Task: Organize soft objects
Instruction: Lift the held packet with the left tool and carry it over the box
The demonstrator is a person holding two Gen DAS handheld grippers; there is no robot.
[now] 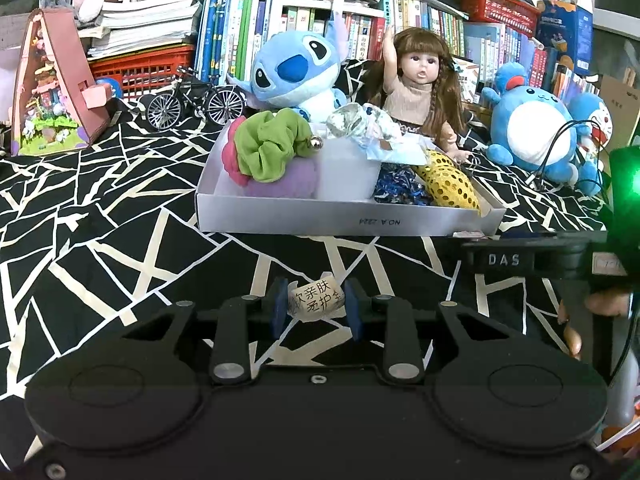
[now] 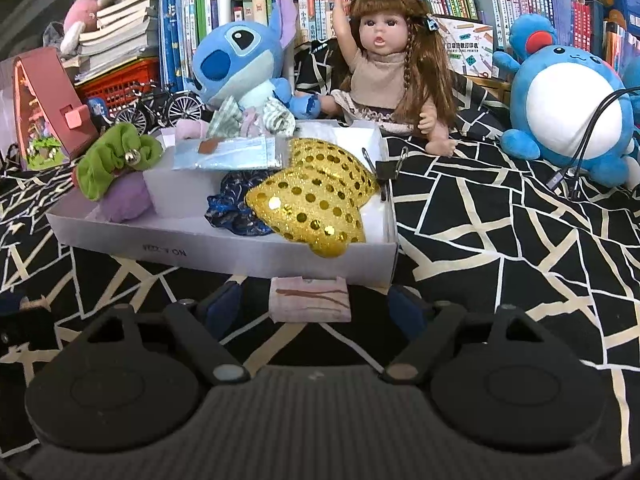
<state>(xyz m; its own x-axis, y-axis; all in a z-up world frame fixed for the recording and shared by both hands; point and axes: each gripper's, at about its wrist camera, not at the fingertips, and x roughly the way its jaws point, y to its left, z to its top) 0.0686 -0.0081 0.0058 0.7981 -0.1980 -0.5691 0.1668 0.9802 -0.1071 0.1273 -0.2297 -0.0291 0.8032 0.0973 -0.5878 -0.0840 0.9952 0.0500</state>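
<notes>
Left tongs (image 1: 316,308) clamped on a small printed packet (image 1: 316,301), right tongs (image 2: 310,306) spread wide around a pink packet (image 2: 309,299) without touching, white box (image 2: 224,254) just beyond on the patterned cloth (image 2: 500,240).

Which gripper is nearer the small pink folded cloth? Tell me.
Right. The right gripper has the pink folded cloth between its open fingers; the left gripper, shut on a printed wrapper, is off to the side.

A matt white cardboard box (image 2: 224,254) holds a glittery gold sequin cloth star (image 2: 316,196) and a soft green fabric scrunchie (image 2: 112,160).
</notes>
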